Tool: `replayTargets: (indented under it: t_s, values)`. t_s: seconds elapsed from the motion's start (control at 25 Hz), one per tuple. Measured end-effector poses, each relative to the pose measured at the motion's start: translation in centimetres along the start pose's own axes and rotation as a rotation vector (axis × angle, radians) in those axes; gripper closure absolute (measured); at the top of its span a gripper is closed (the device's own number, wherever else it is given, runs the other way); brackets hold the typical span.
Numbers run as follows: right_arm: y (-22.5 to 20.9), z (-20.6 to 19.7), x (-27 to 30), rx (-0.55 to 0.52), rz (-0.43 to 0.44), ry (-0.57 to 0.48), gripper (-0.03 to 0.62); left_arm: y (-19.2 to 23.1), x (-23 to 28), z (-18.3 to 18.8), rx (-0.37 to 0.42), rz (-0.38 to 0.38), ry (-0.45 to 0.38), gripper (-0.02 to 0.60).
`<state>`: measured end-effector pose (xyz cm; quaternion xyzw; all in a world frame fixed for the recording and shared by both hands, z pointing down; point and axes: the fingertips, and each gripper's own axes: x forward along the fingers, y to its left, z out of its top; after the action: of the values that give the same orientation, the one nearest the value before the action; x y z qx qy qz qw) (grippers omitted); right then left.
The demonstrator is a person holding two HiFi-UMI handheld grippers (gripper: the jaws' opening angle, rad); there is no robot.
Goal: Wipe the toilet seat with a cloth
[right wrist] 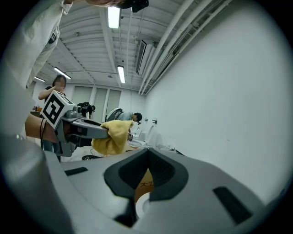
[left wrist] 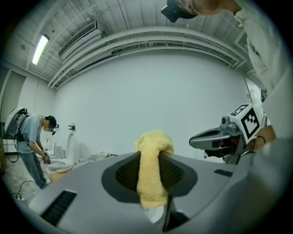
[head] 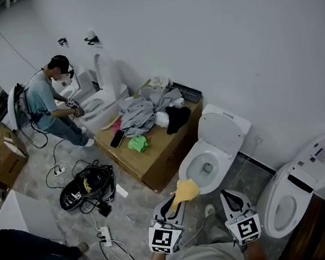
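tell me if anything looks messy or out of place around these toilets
Yes. A heap of clothes sprawls over the cardboard box, with a green cloth near its edge. A power strip lies loose on the floor beside it. The yellow cloth is pinched in the left gripper.

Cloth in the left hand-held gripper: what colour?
Pale yellow, plain. The cloth shows best in the left gripper view, pinched in the left hand-held gripper.

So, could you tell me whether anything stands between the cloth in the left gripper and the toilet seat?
Nothing visible does. The yellow cloth, clamped in the jaws of the left gripper, hangs at the near rim of the toilet seat; the lid is raised and the seat is bare.
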<state>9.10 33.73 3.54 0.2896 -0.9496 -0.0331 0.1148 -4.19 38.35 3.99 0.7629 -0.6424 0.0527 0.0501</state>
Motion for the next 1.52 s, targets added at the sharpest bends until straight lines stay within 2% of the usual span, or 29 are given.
replayTargets:
  t_s: [0.4, 0.72, 1.04, 1.2, 1.52]
  values:
    - [-10.3, -1.7, 9.9, 0.071, 0.087, 0.026, 0.588, 3.5, 12.8, 0.3, -0.035, 0.048, 0.056, 0.479]
    - [-17.1, -5.3, 16.4, 0.106, 0.136, 0.07, 0.588, 5.8, 21.4, -2.1, -0.072, 0.09, 0.111, 0.479]
    - [-20.4, -8.5, 21.0, 0.149, 0.145, 0.104, 0.588, 8.3, 27.7, -6.1, -0.107, 0.119, 0.189, 0.479]
    - [-20.9, -10.8, 23.2, 0.143, 0.145, 0.129, 0.586, 9.4, 30.5, -8.2, -0.113, 0.106, 0.206, 0.479]
    - [-21.5, -16.0, 27.0, 0.19, 0.077, 0.186, 0.588, 11.9, 34.6, -13.4, -0.129, 0.05, 0.247, 0.479]
